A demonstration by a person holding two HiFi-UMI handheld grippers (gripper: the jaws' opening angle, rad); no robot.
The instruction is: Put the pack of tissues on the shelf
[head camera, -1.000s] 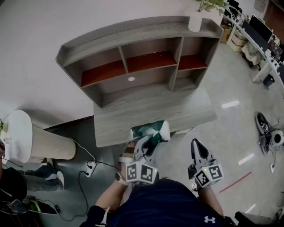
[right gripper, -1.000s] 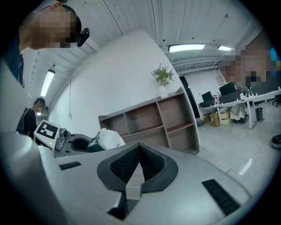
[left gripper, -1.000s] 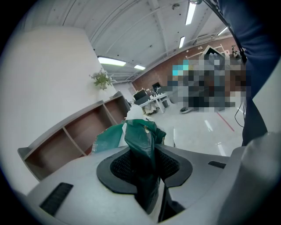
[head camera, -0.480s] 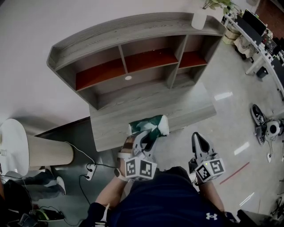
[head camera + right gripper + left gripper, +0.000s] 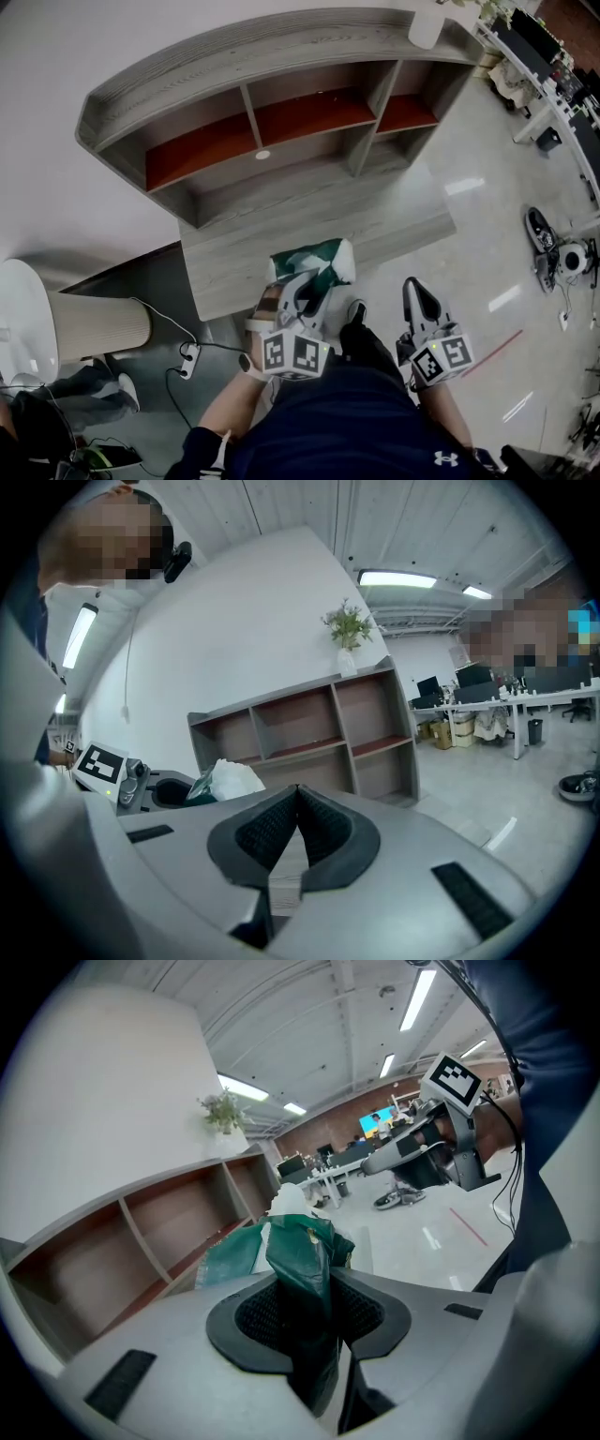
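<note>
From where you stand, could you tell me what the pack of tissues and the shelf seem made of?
The pack of tissues: probably green plastic film, judging by its crinkles and slight sheen. The shelf: likely laminated board, matt grey wood grain, reddish-brown compartment floors.

My left gripper (image 5: 315,1281) clamped on pack of tissues (image 5: 298,1246): green wrapper pinched between pads, rest bulging past tips. Shelf (image 5: 141,1232) ahead, left of jaws. Right gripper (image 5: 377,1160) up right of jaws.
</note>
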